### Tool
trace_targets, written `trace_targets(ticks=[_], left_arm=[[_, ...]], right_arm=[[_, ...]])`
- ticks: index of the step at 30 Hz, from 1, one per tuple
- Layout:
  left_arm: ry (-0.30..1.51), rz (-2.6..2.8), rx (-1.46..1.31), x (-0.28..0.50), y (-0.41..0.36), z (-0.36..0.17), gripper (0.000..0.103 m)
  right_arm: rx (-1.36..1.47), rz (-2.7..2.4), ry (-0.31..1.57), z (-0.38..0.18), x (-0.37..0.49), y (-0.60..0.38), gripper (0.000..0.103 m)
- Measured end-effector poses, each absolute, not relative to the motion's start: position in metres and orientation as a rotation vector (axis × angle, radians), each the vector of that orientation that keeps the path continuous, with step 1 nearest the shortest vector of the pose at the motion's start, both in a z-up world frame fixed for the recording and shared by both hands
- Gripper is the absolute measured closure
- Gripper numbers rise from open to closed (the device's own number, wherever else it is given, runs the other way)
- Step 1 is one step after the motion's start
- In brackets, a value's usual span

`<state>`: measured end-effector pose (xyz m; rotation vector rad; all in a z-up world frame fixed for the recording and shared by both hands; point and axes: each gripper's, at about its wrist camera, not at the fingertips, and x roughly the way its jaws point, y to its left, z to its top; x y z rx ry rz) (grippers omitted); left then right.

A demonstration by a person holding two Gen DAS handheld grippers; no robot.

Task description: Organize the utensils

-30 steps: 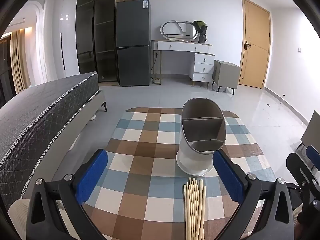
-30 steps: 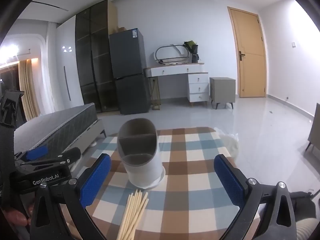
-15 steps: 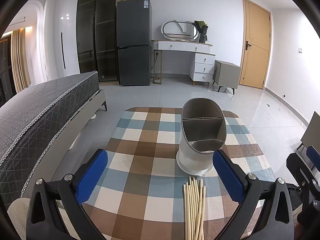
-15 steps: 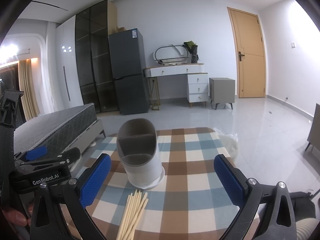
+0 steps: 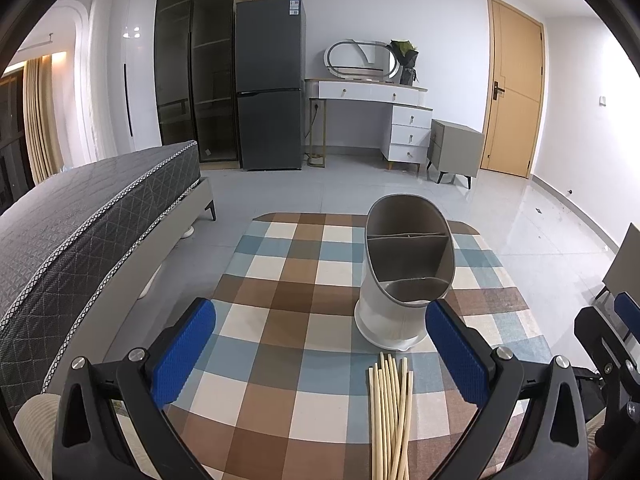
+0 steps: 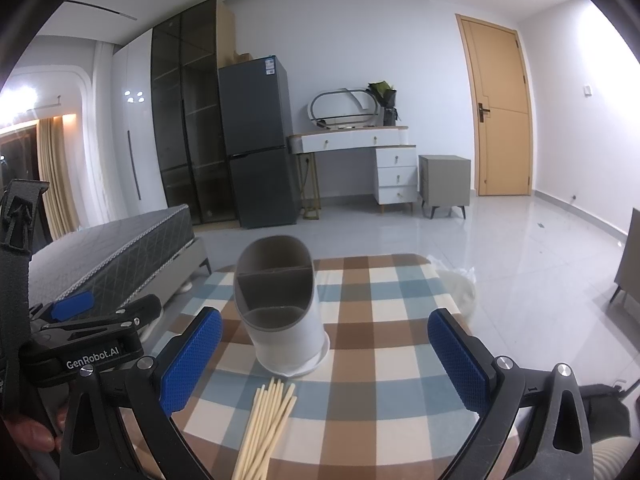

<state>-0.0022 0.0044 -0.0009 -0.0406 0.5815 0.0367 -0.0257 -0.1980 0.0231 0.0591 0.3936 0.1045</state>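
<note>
Above the chopsticks (image 5: pixel 390 412), both claws (image 5: pixel 320 354) (image 6: pixel 325 354) hover agape.

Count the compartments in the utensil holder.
3 visible in the utensil holder: one front compartment, a wide middle one, and a rear section. A short divider may split the rear in two; its floor is hidden.
</note>
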Motion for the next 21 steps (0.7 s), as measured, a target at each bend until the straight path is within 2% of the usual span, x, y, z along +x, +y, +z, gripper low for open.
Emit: trace_targets(ticks=[21], left_arm=[[0.586,0.037,-0.040,-0.0014,0.0000,-0.0047,0.001]], right_arm=[[0.045,0.126,0.390,0.0217,-0.0262,-0.1939,0.000]])
